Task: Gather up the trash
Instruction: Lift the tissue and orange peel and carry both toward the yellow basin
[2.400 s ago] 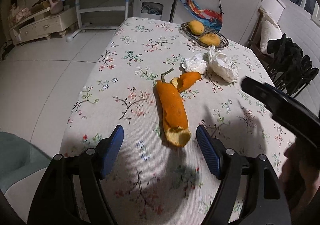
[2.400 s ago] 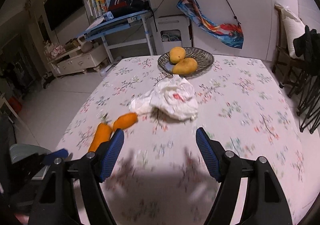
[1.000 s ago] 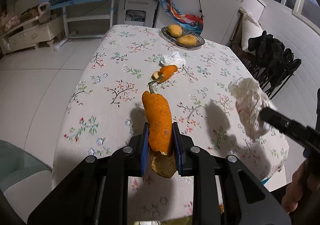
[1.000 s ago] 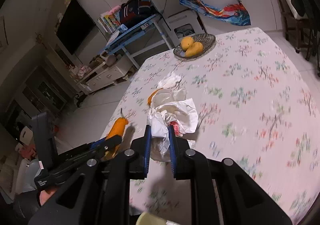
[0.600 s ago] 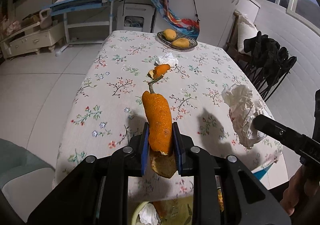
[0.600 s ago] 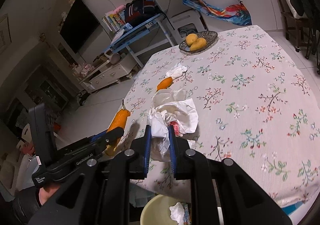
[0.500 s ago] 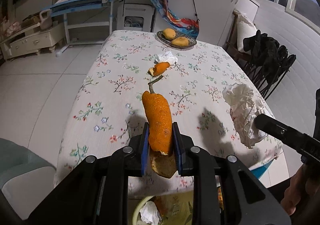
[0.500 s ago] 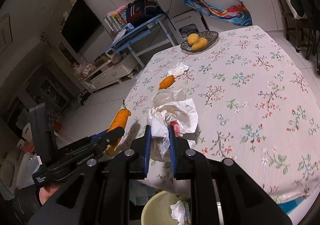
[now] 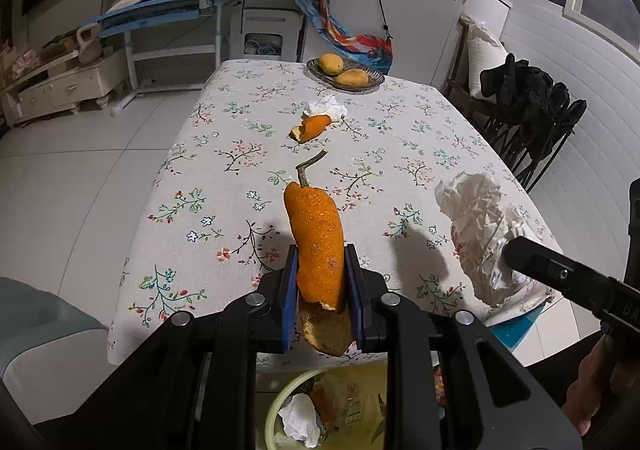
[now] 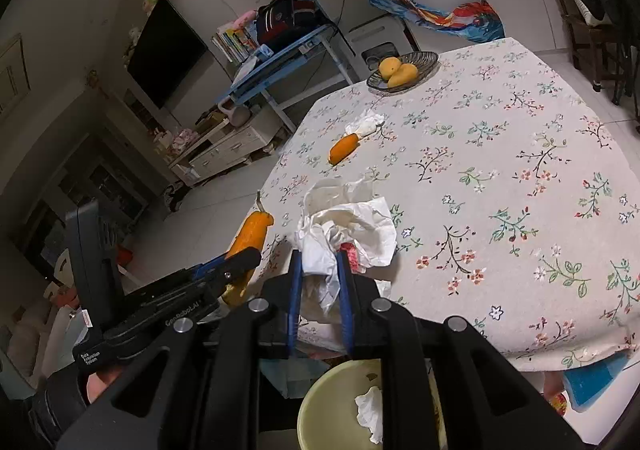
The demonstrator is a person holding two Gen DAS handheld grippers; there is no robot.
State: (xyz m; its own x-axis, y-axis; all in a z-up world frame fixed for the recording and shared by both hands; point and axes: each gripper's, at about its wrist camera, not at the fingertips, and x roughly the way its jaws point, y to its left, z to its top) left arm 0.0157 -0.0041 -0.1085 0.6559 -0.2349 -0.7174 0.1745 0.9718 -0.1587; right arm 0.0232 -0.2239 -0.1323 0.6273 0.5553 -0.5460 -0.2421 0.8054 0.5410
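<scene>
Both grippers have been drawn back from the tabletop to its near edge since the earlier frames, when the jaws stood wide over the litter; a pale bin is now uncovered beneath them.

From the left wrist, the left gripper (image 9: 321,288) is seen with its blue pads closed on a long strip of orange peel (image 9: 316,242), which is held roughly upright with its stalk end pointing away. Below the jaws the trash bin (image 9: 276,406) is visible on the floor, already holding a crumpled tissue and what may be more peel, though the gripper body hides much of it. A smaller peel piece (image 9: 311,127) and a tissue wad (image 9: 327,106) are left on the flowered tablecloth (image 9: 224,178), short of the fruit dish (image 9: 376,79). The crumpled paper (image 9: 480,238) held by the other tool is seen at the right.

From the right wrist, the right gripper (image 10: 319,288) is shown with its jaws narrowed on the crumpled paper (image 10: 344,226), which billows loosely above the pads. The bin (image 10: 320,410) lies just below and ahead of the jaws, with the table edge beyond.

A miss is the main risk: the light paper could drift or catch on a pad when released, and the peel, gripped low, could tip and strike the rim if it is let go before the jaws are centred over the opening.
</scene>
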